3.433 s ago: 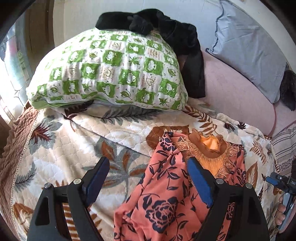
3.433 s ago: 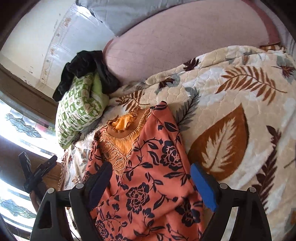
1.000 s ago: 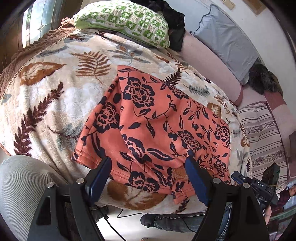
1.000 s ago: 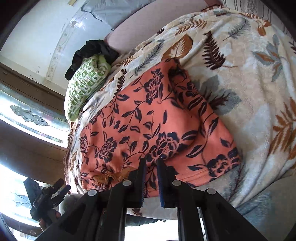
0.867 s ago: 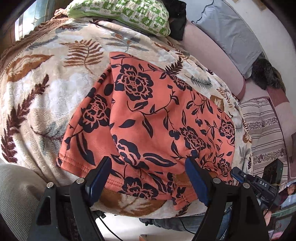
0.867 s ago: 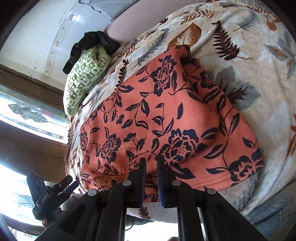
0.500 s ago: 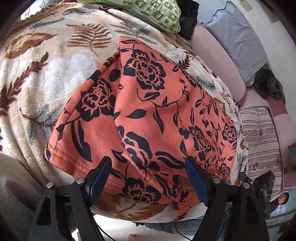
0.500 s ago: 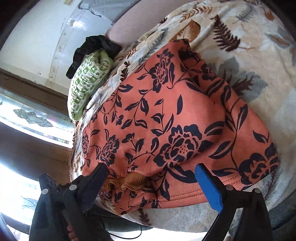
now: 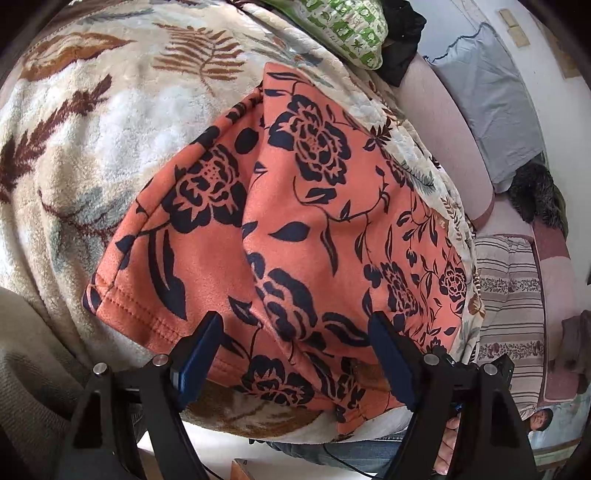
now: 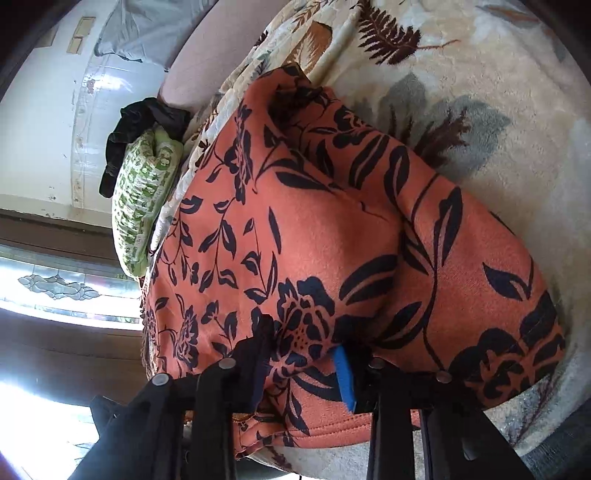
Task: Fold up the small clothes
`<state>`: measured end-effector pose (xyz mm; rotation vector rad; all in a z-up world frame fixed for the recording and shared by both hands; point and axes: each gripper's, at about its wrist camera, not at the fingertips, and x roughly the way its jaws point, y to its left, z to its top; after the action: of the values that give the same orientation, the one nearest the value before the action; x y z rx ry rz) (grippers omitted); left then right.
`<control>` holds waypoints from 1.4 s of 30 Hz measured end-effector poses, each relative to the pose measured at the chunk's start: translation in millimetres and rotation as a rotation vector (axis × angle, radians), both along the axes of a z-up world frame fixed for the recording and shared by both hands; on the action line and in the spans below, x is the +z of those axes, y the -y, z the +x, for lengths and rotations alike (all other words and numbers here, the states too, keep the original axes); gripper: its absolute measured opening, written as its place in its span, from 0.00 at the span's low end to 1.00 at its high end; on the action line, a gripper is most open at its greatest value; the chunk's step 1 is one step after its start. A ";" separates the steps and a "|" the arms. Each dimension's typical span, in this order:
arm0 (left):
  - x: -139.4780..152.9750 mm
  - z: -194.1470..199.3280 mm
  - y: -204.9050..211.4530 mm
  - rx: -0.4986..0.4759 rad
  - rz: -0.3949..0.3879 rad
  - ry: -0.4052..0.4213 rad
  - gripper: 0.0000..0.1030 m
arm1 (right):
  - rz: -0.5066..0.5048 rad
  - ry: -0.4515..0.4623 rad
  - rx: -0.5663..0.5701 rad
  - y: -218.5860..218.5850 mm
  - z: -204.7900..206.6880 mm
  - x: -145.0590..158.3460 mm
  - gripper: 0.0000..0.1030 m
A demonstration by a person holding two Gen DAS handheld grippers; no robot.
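An orange garment with dark flowers (image 9: 295, 206) lies folded on the leaf-pattern blanket (image 9: 92, 122), its hem hanging over the bed's near edge. It fills the right wrist view (image 10: 332, 240) too. My left gripper (image 9: 295, 354) is open, its fingers either side of the hem, holding nothing. My right gripper (image 10: 304, 362) has its fingers partly closed around a bunch of the garment's near edge, with cloth between them; a firm grip is not clear.
A green checked pillow (image 9: 343, 26) and a black cloth (image 9: 402, 48) lie at the bed's far end. A grey pillow (image 9: 491, 103) leans on the pink headboard (image 9: 443, 122). A striped cover (image 9: 509, 280) is at the right. The floor shows below the bed edge.
Both grippers have moved closer to the garment's near hem. The right gripper opened half a second ago and has since narrowed around the cloth. The left gripper stays open.
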<state>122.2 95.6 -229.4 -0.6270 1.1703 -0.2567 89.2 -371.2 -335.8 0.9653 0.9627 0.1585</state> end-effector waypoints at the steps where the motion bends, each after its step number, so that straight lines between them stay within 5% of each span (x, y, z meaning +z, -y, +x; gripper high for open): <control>1: 4.8 1.2 -0.3 0.006 0.014 0.018 0.78 | -0.010 0.008 -0.003 -0.1 -0.7 1.8 0.31; 5: 5.0 15.0 0.0 0.009 0.112 0.015 0.73 | -0.026 0.019 -0.010 -1.6 0.2 4.0 0.31; 6: -1.3 19.6 1.3 -0.014 0.110 0.008 0.49 | -0.029 0.010 -0.012 -2.1 1.9 2.8 0.31; 7: -9.2 24.3 3.0 -0.040 0.099 -0.023 0.14 | -0.023 0.005 -0.013 -2.3 3.4 0.8 0.32; 9: -14.6 22.4 -1.9 -0.022 0.027 -0.049 0.12 | -0.024 0.008 -0.009 -1.8 2.6 1.5 0.32; 11: 5.0 14.4 -5.1 -0.026 0.039 0.026 0.10 | -0.084 0.016 -0.007 -1.4 -1.9 13.3 0.09; 13: 28.4 5.2 -7.8 -0.039 0.035 0.073 0.09 | -0.091 0.078 -0.014 3.1 -14.8 34.3 0.08; 17: 44.6 -10.1 -10.9 -0.064 0.064 0.060 0.09 | -0.195 0.148 -0.019 1.2 -52.9 74.4 0.07; 20: 16.9 -10.3 3.1 -0.101 0.244 0.020 0.09 | -0.246 0.072 0.013 -8.8 -61.8 57.0 0.07; 23: -3.6 -8.5 11.3 -0.095 0.286 -0.027 0.09 | -0.282 -0.050 0.033 -15.1 -51.8 27.1 0.07; 27: 4.0 -12.8 18.6 -0.109 0.359 0.032 0.10 | -0.392 0.008 0.029 -23.5 -50.6 46.9 0.07; 33: 7.0 -17.6 27.1 -0.136 0.447 0.048 0.33 | -0.373 -0.065 0.048 -25.1 -42.3 31.8 0.09; 35: 20.2 -25.8 27.1 -0.136 0.432 0.112 0.43 | -0.341 -0.068 0.051 -22.3 -44.0 33.7 0.09; 37: 34.4 -33.8 26.6 -0.136 0.414 0.179 0.67 | -0.313 -0.075 0.041 -20.0 -52.6 38.7 0.11; 39: 49.9 -41.7 23.1 -0.126 0.425 0.241 0.75 | -0.313 -0.058 0.014 -17.3 -64.9 49.1 0.12; 42: 68.3 -48.6 18.6 -0.122 0.452 0.319 0.76 | -0.343 -0.034 -0.008 -13.9 -85.5 67.4 0.32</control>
<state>73.6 77.0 -161.1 -0.1107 0.9161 -0.1782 3.7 -357.2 -268.3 0.6576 0.9790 -0.0308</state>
